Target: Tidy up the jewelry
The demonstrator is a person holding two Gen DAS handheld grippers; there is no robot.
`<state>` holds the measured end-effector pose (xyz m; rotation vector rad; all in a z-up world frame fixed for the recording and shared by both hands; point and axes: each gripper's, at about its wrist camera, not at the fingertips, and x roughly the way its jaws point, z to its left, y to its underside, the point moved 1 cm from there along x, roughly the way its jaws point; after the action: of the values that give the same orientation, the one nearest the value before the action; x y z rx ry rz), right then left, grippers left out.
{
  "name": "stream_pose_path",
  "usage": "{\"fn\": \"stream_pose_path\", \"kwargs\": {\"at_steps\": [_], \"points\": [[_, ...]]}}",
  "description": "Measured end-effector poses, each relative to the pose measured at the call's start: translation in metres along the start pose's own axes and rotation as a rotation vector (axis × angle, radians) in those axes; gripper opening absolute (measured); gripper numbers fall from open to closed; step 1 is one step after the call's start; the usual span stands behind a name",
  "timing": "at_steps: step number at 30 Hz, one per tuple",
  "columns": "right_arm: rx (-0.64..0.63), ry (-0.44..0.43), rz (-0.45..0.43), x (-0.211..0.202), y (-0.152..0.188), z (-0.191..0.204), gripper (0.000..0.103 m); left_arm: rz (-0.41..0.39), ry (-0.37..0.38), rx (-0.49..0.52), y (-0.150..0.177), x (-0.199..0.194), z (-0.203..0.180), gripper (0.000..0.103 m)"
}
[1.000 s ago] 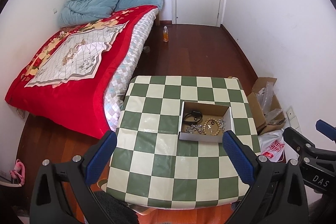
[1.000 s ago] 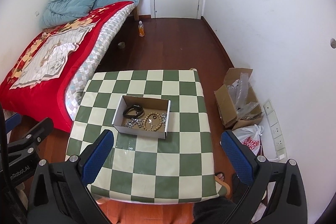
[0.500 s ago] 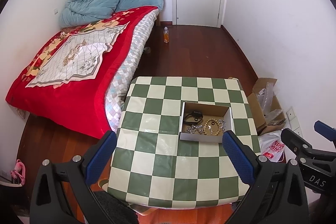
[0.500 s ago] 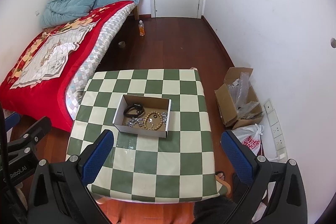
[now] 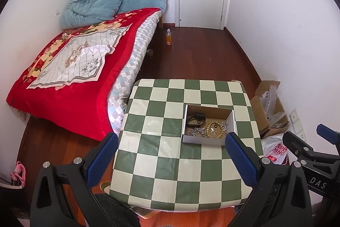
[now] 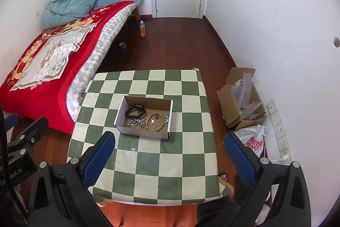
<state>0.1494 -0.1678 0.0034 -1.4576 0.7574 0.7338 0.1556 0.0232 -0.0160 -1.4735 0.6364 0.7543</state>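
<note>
Green and cream checks across the table cover (image 6: 148, 163). On it, a box (image 6: 140, 131) white outside, brown cardboard inside. Inside the box: a black band (image 6: 136, 110), tan wooden beads (image 6: 156, 121), silver chain (image 6: 133, 123). Left of the table, a red bedspread (image 6: 42, 52) with a white and grey lattice panel and gold floral border; beyond it, dusty blue bedding (image 6: 70, 5). Right of the table, a brown carton (image 6: 233, 107) and a white bag (image 6: 252, 142) with red lettering. Under the table, dark reddish wood floor (image 6: 180, 46). Blue pads on black for both grippers (image 6: 170, 159), (image 5: 170, 159).
</note>
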Motion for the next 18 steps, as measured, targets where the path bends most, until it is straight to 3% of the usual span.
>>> {"fn": "stream_pose_path", "kwargs": {"at_steps": [18], "points": [[0.011,0.005,-0.008,-0.0036,0.0001,-0.0034,0.103,-0.007,-0.010,0.005,-0.0021,-0.0035,0.0006,0.102]]}}
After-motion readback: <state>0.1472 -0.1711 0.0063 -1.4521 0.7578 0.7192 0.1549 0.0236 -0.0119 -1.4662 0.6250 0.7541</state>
